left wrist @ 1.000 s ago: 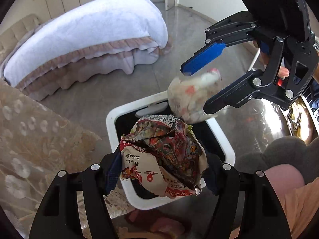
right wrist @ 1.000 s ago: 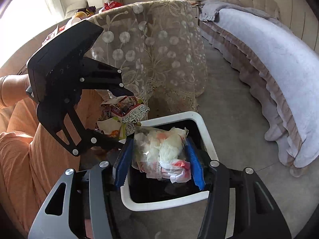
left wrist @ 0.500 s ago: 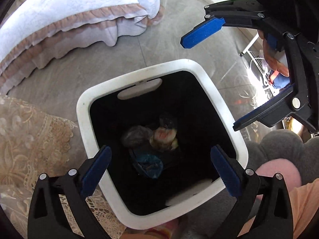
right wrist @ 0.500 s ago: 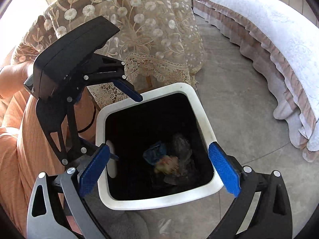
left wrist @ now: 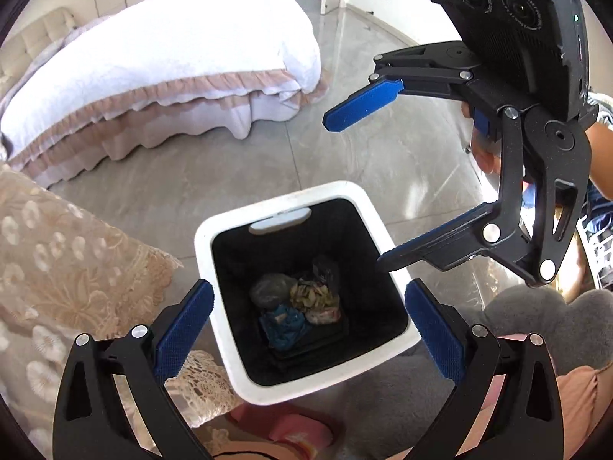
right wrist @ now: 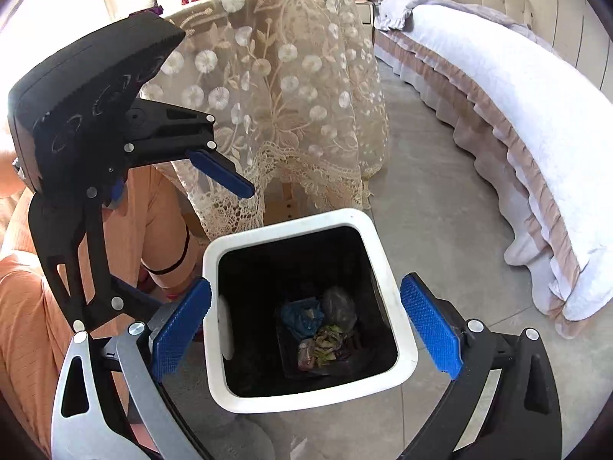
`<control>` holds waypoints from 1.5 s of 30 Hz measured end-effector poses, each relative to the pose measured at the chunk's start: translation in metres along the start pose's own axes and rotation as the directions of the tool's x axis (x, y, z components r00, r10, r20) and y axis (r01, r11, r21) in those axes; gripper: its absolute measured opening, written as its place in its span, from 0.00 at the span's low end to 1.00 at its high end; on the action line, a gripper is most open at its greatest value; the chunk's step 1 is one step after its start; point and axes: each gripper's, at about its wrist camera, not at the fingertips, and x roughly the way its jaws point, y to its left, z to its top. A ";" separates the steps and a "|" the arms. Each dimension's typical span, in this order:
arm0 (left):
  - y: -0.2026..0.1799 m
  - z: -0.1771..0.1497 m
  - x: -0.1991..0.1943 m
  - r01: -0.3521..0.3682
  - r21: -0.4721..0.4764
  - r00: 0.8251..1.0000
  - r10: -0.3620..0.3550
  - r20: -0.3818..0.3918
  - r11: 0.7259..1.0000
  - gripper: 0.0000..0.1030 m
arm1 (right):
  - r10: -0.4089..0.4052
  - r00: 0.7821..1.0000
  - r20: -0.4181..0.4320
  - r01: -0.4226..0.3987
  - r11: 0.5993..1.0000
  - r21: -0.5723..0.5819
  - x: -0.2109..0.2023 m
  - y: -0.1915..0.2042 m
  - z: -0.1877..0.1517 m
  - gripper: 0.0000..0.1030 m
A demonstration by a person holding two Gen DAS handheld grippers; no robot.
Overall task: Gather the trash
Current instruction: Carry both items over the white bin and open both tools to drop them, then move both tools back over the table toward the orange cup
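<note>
A white-rimmed bin [left wrist: 291,199] with a black inside stands on the grey floor. At its bottom lies a heap of trash [left wrist: 299,303]: a crumpled wrapper, a blue scrap and a dark bag. My left gripper [left wrist: 308,329] hangs open above the bin's near side with nothing between its blue pads [left wrist: 184,329]. My right gripper [left wrist: 352,191] hovers open over the bin's right rim, also empty. The right wrist view shows the bin [right wrist: 291,222] and the trash [right wrist: 322,329] below the open right gripper [right wrist: 306,326], with the left gripper [right wrist: 203,245] open at the left.
A lace-covered table [right wrist: 276,88] stands close to the bin, and a bed [left wrist: 153,61] with a white cover and frilled skirt lies across the floor. A person's orange-clad legs [right wrist: 27,306], a grey plush slipper [left wrist: 536,322] and a pink slipper [left wrist: 299,433] are beside the bin.
A second ago each gripper held trash above the bin: the left a printed wrapper, the right a clear bag. Both opened and the trash fell in. Both have since pulled back upward.
</note>
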 end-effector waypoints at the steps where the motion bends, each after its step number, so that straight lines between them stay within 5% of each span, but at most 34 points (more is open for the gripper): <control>1: -0.002 0.000 -0.009 -0.011 -0.012 1.000 0.012 0.012 1.000 0.95 | -0.009 1.000 0.015 0.009 1.000 -0.009 -0.006 0.005 0.004 0.96; 12: -0.016 -0.024 -0.107 -0.140 -0.094 0.976 0.153 0.154 0.986 0.95 | -0.053 0.986 0.159 0.078 0.985 -0.154 -0.053 0.061 0.046 0.96; 20: -0.008 -0.059 -0.163 -0.277 -0.169 0.932 0.307 0.191 0.946 0.95 | 0.012 0.963 0.271 0.050 0.974 -0.220 -0.063 0.099 0.089 0.96; 29: 0.016 -0.106 -0.227 -0.443 -0.262 0.850 0.494 0.183 0.858 0.95 | 0.132 0.933 0.335 -0.011 0.941 -0.339 -0.050 0.162 0.152 0.96; 45: 0.080 -0.192 -0.311 -0.582 -0.448 0.727 0.681 0.088 0.679 0.95 | 0.257 0.916 0.309 -0.113 0.903 -0.415 0.001 0.240 0.258 0.96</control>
